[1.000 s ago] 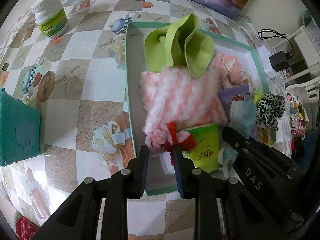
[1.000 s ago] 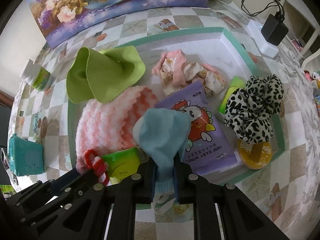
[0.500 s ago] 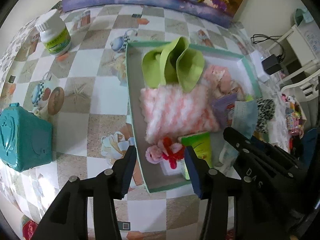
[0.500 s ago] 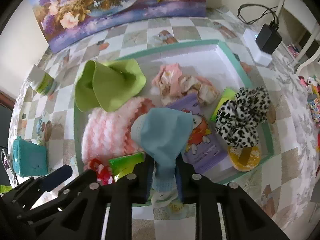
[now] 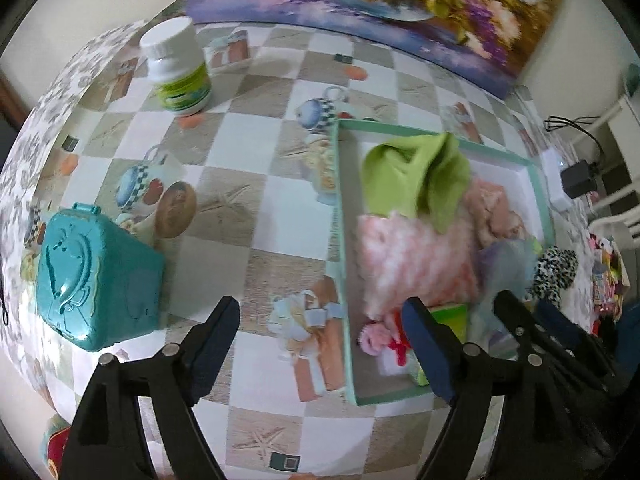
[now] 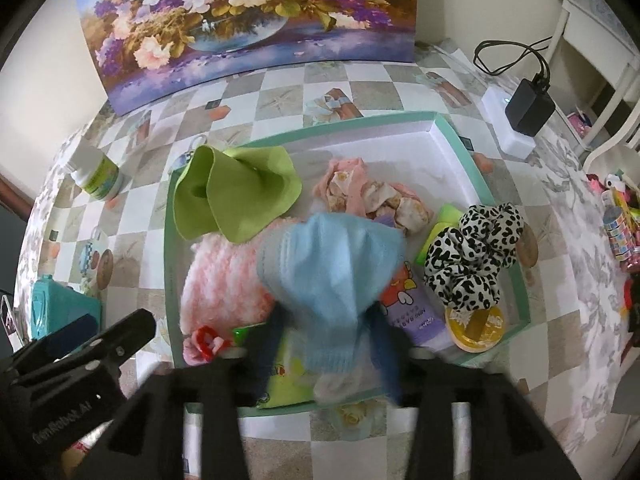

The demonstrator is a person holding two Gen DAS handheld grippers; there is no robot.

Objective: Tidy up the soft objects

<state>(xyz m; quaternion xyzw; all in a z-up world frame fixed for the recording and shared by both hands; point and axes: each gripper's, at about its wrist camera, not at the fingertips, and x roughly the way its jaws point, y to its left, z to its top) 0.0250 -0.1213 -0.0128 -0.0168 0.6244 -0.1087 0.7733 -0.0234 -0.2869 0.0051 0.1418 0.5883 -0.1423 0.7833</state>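
Checkered worktop (image 5: 240, 208) | left gripper (image 5: 320, 336) fingers just opening, wide apart, nothing between; tray (image 5: 340, 240) ahead-right | right gripper (image 6: 328, 344) fingers just opening, blue cloth (image 6: 336, 264) loose between, over tray

A flower painting (image 6: 248, 20) leans on a cream wall (image 6: 48, 92); white furniture (image 6: 592, 60) stands right.

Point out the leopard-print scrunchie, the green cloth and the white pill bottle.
leopard-print scrunchie (image 6: 472, 256): right wrist view, on its spotted folds.
green cloth (image 6: 240, 196): right wrist view, on its broad front fold.
white pill bottle (image 5: 178, 68): left wrist view, on its body below the cap.
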